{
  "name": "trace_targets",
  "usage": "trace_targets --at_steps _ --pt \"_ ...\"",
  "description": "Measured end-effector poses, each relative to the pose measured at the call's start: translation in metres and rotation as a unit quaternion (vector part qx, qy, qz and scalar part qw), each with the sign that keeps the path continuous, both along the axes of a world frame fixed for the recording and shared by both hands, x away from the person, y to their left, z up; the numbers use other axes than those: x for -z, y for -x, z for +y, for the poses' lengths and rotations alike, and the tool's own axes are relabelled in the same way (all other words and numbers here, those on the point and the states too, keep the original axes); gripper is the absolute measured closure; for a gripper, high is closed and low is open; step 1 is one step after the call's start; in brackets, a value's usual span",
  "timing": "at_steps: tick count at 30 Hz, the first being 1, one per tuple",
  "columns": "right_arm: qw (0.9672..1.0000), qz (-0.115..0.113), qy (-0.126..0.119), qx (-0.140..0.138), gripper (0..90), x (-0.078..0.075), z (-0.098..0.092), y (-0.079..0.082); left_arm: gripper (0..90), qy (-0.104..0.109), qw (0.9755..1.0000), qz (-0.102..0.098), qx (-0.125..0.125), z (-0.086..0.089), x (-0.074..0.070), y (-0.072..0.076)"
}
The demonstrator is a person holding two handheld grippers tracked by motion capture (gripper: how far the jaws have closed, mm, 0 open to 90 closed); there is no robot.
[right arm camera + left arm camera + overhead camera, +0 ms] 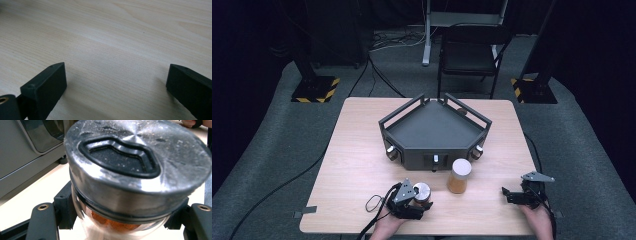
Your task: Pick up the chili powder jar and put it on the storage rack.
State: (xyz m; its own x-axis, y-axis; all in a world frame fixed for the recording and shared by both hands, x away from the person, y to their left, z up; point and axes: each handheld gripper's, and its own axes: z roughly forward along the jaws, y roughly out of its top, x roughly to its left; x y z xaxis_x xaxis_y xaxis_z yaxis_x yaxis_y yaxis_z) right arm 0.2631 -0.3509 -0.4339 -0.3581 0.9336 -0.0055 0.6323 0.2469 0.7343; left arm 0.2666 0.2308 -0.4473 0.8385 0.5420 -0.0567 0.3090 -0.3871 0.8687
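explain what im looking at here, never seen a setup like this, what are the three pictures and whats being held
A person sits at a wooden table holding a two-jawed tool in each hand. The high view looks down from above. The other two pictures come from small cameras riding on each tool, looking along its black jaws.

The left hand-held gripper is closed on a glass jar with a metal lid and orange powder inside; its own view shows the jaws pressed against the glass below the lid. The right hand-held gripper is open, holding nothing, above bare wood.

Also on the table: a dark angular tray and a second jar with a pale lid just in front of it.
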Motion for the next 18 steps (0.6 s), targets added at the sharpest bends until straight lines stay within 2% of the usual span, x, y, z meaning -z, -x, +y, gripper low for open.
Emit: trace_targets --at_steps 18 --pt "1.0 0.0 0.0 0.001 1.8 0.0 0.0 0.0 29.3 0.015 0.9997 -0.015 -0.014 0.016 -0.023 0.001"
